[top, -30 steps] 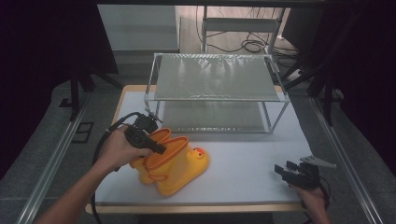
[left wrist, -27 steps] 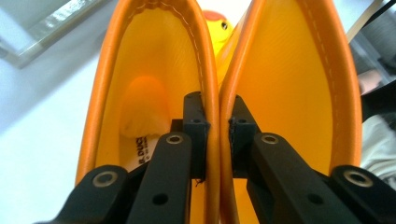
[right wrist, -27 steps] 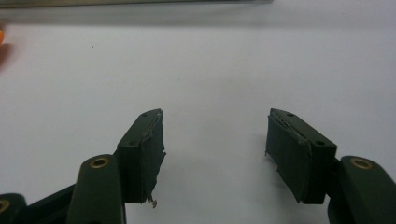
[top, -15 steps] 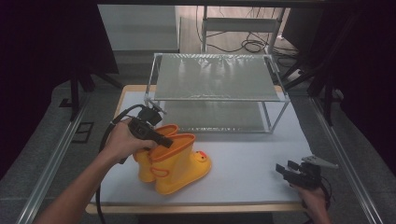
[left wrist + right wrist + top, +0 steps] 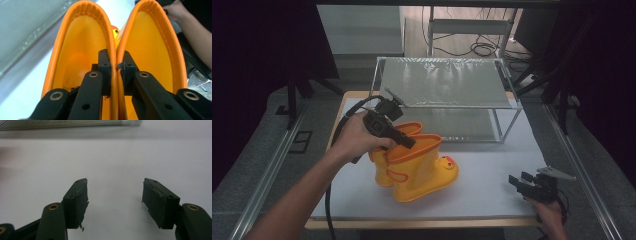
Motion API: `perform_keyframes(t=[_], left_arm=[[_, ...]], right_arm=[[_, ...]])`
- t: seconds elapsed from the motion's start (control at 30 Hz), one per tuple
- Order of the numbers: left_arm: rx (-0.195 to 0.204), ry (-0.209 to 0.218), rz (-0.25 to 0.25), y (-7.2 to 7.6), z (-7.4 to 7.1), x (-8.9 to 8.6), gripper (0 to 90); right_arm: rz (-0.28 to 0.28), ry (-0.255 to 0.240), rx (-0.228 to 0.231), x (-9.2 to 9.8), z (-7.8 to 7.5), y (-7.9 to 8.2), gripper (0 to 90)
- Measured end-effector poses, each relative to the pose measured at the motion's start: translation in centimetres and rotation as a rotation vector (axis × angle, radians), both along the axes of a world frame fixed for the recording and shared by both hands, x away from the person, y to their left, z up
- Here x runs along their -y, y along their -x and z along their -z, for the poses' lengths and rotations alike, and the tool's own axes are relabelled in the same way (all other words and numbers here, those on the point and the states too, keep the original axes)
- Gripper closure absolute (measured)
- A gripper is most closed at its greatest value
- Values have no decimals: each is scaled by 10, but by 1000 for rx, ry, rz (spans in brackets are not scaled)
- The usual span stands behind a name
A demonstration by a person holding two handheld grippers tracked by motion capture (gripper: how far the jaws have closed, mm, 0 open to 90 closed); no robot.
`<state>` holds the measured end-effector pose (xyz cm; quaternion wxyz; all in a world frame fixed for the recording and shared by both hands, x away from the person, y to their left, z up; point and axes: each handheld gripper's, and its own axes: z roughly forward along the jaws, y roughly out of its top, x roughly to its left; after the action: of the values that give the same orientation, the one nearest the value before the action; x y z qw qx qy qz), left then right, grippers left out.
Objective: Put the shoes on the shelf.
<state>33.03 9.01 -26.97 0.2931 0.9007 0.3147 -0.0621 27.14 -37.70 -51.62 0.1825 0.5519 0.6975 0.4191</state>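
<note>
Pair of yellow rain boots (image 5: 419, 165) with orange linings and duck faces stands upright side by side on the white bench (image 5: 492, 195), left of centre, toes pointing right, just near of the glass-topped metal shelf rack (image 5: 447, 95) at the far side. Left gripper (image 5: 404, 141), held in the left hand (image 5: 357, 137), sits at the boot tops; in the left gripper view its fingers (image 5: 105, 66) are clamped on the two touching inner cuffs (image 5: 115, 50), one finger inside each boot, pinching both rims together. Black cable (image 5: 332, 200) trails from it along the left forearm toward the near edge. Right gripper (image 5: 524, 182) in the right hand (image 5: 549, 215) is at the near right corner of the bench, well apart from the boots, low over the surface. In the right gripper view its fingers (image 5: 77, 202) are spread wide with nothing between them, bare white bench under them, rack's base edge (image 5: 70, 125) along the far side.
</note>
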Motion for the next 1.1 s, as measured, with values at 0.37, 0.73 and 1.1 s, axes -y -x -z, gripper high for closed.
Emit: perform_keyframes(t=[0.37,0.73,1.1], left_arm=[[22,-1,60,-15,-37,40,824],[58,14,51,-31,-78,69,824],[82,58,29,-47,-126,83,825]], right_arm=[[2,-2,-9,2,1,0,367],[7,-12,-9,5,0,0,366],[13,-23,-4,7,-1,0,367]])
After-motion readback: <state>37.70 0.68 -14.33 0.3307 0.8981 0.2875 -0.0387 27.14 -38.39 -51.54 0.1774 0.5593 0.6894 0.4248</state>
